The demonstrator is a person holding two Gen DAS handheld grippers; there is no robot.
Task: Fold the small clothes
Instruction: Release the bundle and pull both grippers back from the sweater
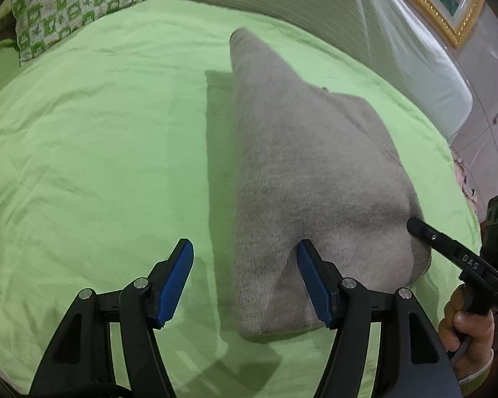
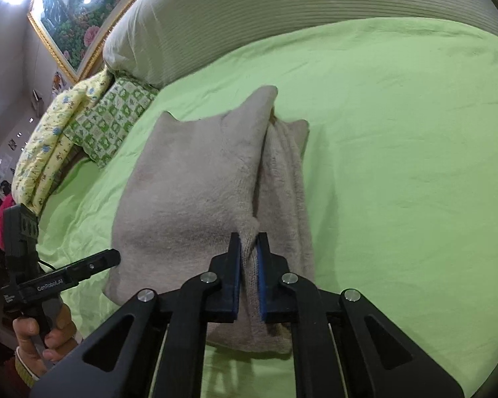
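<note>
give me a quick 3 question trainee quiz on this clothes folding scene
1. True or false: the right gripper has its fingers pinched on a fold of the grey knit garment.
2. Multiple choice: the left gripper is A) shut on the garment, B) open with the garment's near edge between its fingers, C) holding the patterned pillow.
3. What colour is the bedsheet under the garment?

Key: 1 true; 2 B; 3 light green.
</note>
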